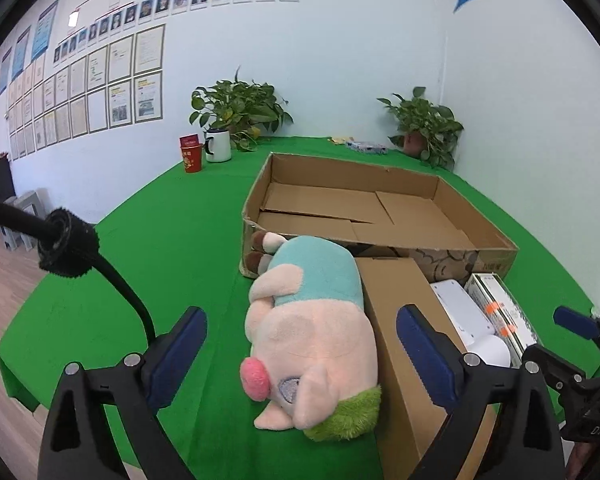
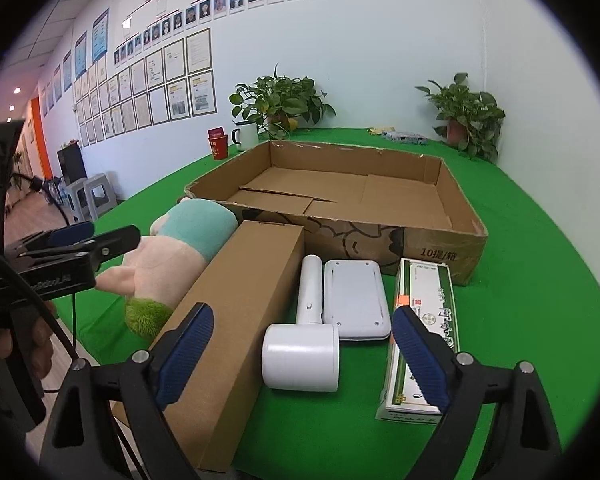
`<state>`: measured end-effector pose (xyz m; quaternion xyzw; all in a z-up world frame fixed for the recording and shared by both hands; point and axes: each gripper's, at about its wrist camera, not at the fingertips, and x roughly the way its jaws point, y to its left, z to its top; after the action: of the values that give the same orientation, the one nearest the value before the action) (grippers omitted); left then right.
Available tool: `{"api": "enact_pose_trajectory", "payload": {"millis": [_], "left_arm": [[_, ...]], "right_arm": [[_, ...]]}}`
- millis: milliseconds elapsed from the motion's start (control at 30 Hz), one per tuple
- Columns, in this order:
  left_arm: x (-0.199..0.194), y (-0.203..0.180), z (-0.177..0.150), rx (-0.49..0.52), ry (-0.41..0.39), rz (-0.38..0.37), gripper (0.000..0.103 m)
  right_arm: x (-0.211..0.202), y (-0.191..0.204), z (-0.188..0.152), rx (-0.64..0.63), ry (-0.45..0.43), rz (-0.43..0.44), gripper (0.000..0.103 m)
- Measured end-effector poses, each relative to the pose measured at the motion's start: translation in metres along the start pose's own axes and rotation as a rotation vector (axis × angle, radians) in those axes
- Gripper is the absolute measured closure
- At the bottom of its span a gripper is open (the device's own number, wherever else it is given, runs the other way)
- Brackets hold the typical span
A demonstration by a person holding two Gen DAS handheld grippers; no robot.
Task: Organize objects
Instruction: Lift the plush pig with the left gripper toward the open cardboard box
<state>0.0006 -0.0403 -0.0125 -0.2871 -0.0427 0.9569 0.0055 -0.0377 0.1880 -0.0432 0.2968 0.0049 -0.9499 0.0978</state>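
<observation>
A pink plush pig [image 1: 312, 332] in a teal shirt lies on the green table, its head toward me, between the fingers of my open left gripper [image 1: 300, 356]; it also shows in the right wrist view [image 2: 172, 256]. A long brown carton [image 2: 236, 328] lies beside it. A white hair dryer [image 2: 304, 336], a flat white device [image 2: 356, 300] and a green-and-white box [image 2: 424, 332] lie in front of my open right gripper [image 2: 304, 360]. A large open cardboard tray [image 2: 452, 240] stands behind them, empty.
At the back of the table stand a red cup [image 1: 191, 156], a white mug [image 1: 218, 145] and two potted plants [image 1: 240, 108] [image 1: 424, 128]. A small flat packet [image 1: 366, 146] lies near the wall. The table's near edge drops to a wooden floor at the left.
</observation>
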Motion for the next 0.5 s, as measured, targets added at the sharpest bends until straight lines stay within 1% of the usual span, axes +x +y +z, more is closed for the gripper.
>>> {"api": "enact_pose_trajectory", "payload": {"millis": [33, 67, 100, 200, 267, 333, 400, 500], "left_arm": [[0.001, 0.002, 0.000, -0.004, 0.005, 0.002, 0.007], [0.002, 0.005, 0.001, -0.008, 0.009, 0.006, 0.007], [0.003, 0.007, 0.001, -0.012, 0.011, 0.005, 0.007], [0.004, 0.012, 0.002, -0.019, 0.013, -0.003, 0.007], [0.004, 0.014, 0.004, -0.014, 0.011, -0.006, 0.007], [0.005, 0.015, 0.005, -0.004, 0.015, 0.006, 0.007], [0.004, 0.017, 0.007, -0.003, 0.003, 0.011, 0.007], [-0.001, 0.023, 0.014, -0.023, -0.025, 0.000, 0.006]], "right_arm": [[0.001, -0.001, 0.000, 0.011, 0.005, 0.002, 0.009], [0.002, -0.003, 0.000, 0.023, 0.007, 0.002, 0.002], [0.002, -0.006, 0.000, 0.038, 0.009, 0.003, 0.001], [0.000, -0.010, 0.003, 0.056, 0.004, 0.025, 0.001], [-0.003, -0.007, 0.006, 0.042, -0.009, 0.041, 0.001], [-0.005, -0.002, 0.010, 0.017, -0.019, 0.063, 0.001], [-0.006, 0.004, 0.015, -0.006, -0.025, 0.089, 0.001], [-0.011, 0.014, 0.022, -0.027, -0.047, 0.146, 0.001]]}}
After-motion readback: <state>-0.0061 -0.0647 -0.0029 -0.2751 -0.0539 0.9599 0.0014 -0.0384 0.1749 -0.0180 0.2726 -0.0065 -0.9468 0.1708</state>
